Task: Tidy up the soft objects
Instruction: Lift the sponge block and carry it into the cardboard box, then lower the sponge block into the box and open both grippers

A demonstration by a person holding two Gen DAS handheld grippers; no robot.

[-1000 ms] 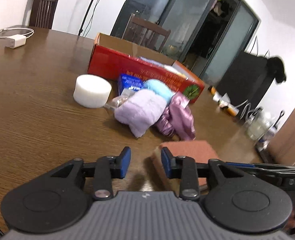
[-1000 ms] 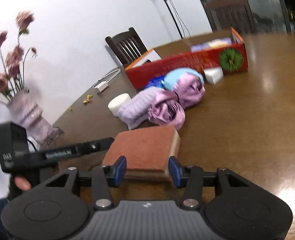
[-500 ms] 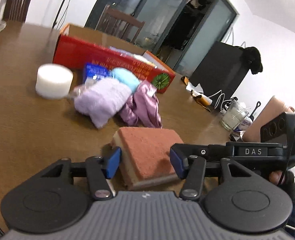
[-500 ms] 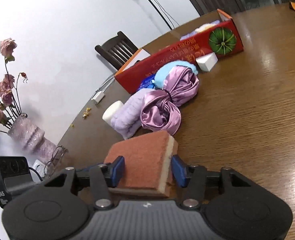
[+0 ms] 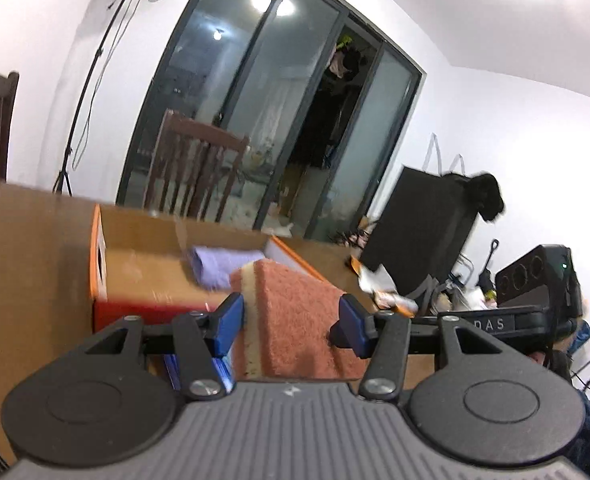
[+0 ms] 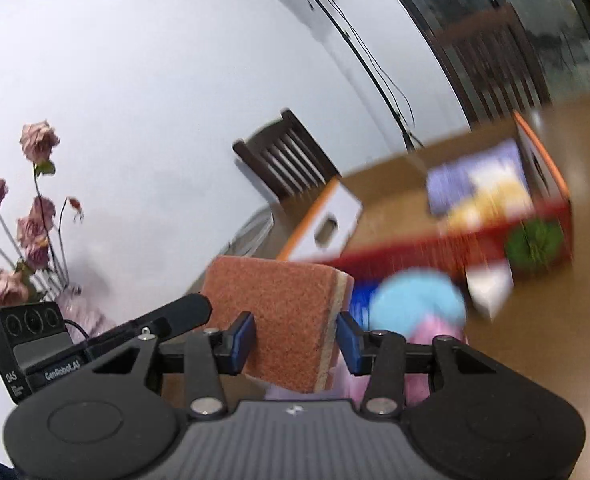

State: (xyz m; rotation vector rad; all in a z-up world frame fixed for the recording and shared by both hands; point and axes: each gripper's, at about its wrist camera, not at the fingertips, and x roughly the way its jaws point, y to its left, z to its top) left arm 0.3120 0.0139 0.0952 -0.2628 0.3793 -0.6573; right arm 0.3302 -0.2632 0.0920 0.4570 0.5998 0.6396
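Rust-orange on its scouring face and pale yellow foam beneath, the sponge (image 6: 291,312) is up off the surface (image 5: 31,260), carried between both tools. The right gripper (image 6: 295,338) has it crosswise between its blue pads, one on the orange face and one on the foam edge, and its jaws are closing on it. The left gripper (image 5: 291,326) comes at the same sponge from the other side; in its own view its jaws stand partly spread, a pad lying against each side of the block. In the right wrist view one black finger of the left tool reaches the sponge's far left corner.

Just beyond the sponge stands a long red carton (image 5: 143,264) with orange end flaps and a bare cardboard inside, open at the top. A lilac cloth (image 5: 223,266) lies in it. In front of the carton, below the sponge, a sky-blue soft bundle (image 6: 419,304) and a pink satin piece (image 6: 435,332) lie on the surface, both blurred. Dried pink roses (image 6: 27,240) stand to the left, and a dark wooden chair (image 6: 291,160) against the white wall.
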